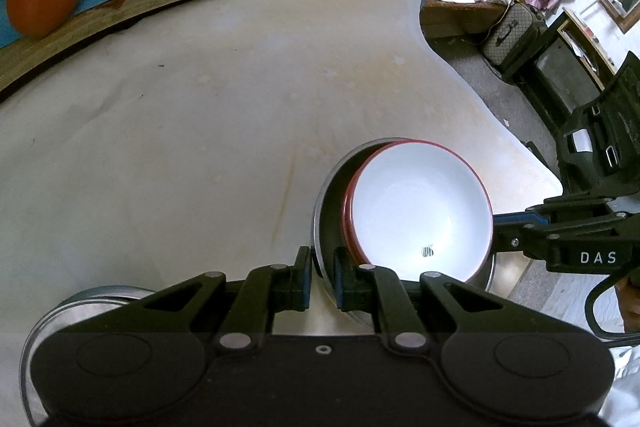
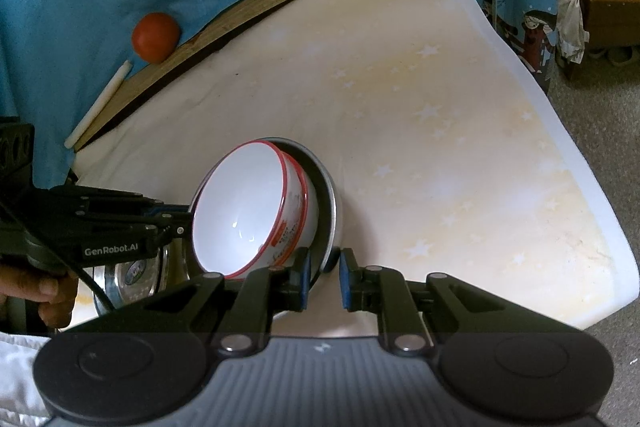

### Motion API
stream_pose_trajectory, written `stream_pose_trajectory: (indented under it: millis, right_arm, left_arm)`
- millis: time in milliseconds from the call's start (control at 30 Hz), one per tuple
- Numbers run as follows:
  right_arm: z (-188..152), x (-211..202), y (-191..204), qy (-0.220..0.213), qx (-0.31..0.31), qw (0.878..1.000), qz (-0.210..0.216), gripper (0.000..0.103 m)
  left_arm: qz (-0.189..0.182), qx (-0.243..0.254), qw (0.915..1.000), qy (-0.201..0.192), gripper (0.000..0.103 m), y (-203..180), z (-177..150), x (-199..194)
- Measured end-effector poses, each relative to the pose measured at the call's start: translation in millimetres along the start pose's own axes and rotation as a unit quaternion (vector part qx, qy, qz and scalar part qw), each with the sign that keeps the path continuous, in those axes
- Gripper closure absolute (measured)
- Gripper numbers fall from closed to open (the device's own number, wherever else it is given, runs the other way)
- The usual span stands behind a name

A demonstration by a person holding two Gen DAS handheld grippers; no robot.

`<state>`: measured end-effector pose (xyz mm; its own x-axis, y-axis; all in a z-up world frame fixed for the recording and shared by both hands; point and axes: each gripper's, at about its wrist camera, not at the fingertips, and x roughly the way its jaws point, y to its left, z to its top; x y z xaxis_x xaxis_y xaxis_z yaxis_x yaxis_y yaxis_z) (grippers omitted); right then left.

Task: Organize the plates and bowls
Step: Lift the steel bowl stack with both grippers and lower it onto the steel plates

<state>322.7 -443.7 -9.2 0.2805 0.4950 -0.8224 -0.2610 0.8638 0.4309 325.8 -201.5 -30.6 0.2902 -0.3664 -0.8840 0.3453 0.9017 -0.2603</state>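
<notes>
Both tongs pinch the same steel bowl [image 1: 326, 211] by its rim: left tongs [image 1: 322, 277] nearly closed on the near-left edge, right tongs [image 2: 324, 277] nearly closed on the opposite edge. Two nested red-rimmed white bowls [image 1: 420, 207] sit tilted inside it, over the pale worktop [image 1: 200, 147]. Steel plate [image 2: 132, 279] lies just beside.

The left hand-held gripper [image 1: 322, 277] pointed steeply downward with its jaws nearly closed. The right hand-held gripper [image 2: 324, 279] pointed down likewise, jaws narrowly set. A hand [image 2: 42, 293] held the left one's grip.
</notes>
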Motion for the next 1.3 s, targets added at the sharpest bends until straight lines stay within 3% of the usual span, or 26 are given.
stream_pose_trajectory:
  millis: [1300]
  right_arm:
    - [18.9, 2.0, 22.7, 0.004, -0.026, 1.000, 0.013, 0.088]
  left_arm:
    - [0.003, -0.067, 0.9970, -0.037, 0.094, 31.0, -8.8, -31.1]
